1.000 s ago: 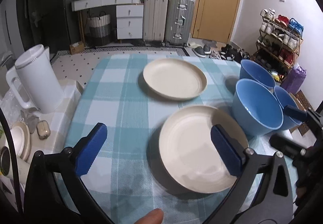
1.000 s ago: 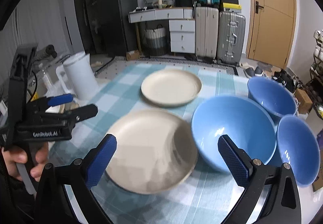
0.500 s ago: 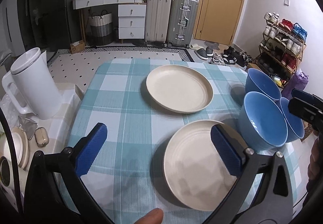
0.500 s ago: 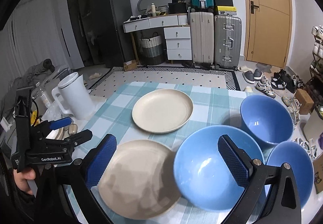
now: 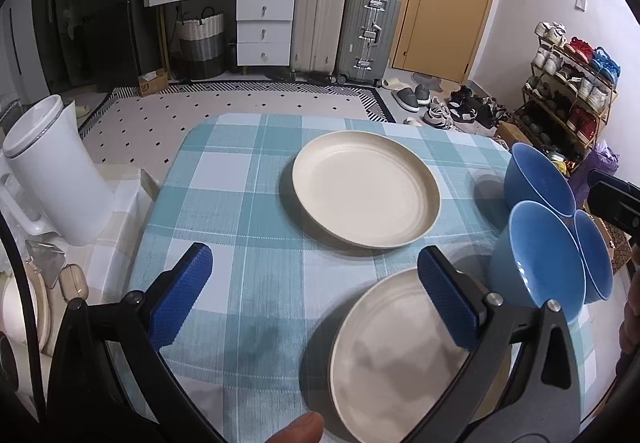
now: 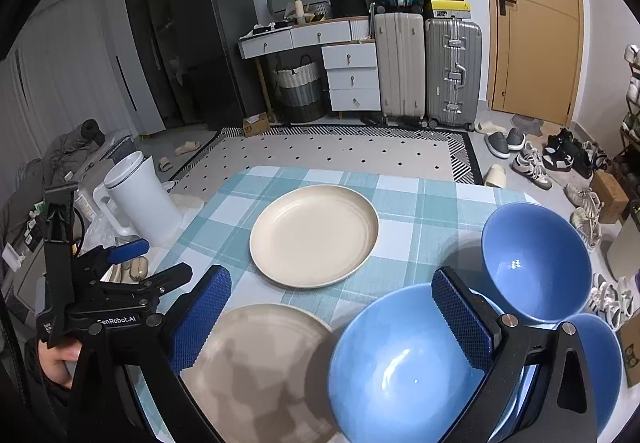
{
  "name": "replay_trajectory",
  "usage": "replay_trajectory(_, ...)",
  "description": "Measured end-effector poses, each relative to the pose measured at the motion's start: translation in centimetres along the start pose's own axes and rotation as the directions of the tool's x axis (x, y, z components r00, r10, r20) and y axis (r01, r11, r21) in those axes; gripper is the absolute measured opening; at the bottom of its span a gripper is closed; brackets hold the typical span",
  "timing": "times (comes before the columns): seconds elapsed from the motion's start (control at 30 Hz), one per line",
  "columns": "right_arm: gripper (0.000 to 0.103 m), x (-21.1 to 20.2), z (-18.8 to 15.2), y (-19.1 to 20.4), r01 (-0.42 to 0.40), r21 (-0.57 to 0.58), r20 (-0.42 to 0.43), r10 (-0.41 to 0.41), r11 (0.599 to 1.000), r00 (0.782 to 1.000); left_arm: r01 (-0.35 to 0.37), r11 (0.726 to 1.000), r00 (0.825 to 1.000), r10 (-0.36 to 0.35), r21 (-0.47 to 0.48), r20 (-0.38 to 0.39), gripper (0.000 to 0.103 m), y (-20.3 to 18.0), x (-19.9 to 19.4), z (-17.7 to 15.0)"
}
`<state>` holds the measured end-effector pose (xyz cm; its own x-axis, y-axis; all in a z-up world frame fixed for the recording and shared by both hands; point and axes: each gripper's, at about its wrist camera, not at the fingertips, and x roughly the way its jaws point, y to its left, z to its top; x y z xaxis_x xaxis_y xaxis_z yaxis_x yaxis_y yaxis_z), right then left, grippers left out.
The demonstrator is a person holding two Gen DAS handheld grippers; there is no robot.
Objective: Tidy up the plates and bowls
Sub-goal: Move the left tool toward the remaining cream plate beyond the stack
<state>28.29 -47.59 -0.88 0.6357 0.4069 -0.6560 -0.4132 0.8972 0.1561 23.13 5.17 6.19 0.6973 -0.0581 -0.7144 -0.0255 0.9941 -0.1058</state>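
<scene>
Two cream plates lie on the checked tablecloth: a far plate (image 5: 366, 193) (image 6: 314, 235) mid-table and a near plate (image 5: 392, 363) (image 6: 260, 375) at the front edge. Three blue bowls cluster on the right: a near bowl (image 5: 540, 255) (image 6: 400, 367), a far bowl (image 5: 536, 181) (image 6: 536, 263) and an outer bowl (image 5: 596, 255) (image 6: 592, 363). My left gripper (image 5: 316, 295) hangs open above the front of the table, its right finger over the near plate. My right gripper (image 6: 330, 317) is open and empty above the near plate and near bowl.
A white kettle (image 5: 52, 179) (image 6: 140, 199) stands on a side surface left of the table (image 5: 224, 211). Small items lie beside it. Beyond the far edge are a rug, suitcases (image 6: 452, 71), drawers and a door. Shoes and a rack (image 5: 572, 83) sit to the right.
Both grippers have drawn back and up from the table, so the plates and bowls sit farther away in both views. Nothing on the table has moved, and both stay open.
</scene>
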Motion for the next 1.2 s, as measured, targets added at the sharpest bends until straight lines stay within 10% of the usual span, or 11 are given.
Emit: replay_trajectory(1.2,0.102,14.2,4.8,-3.7,-0.017,0.092,-0.237,0.038,0.996,0.971,-0.024,0.999,0.994,0.020,-0.045,-0.104,0.102,2.4,9.3,4.2)
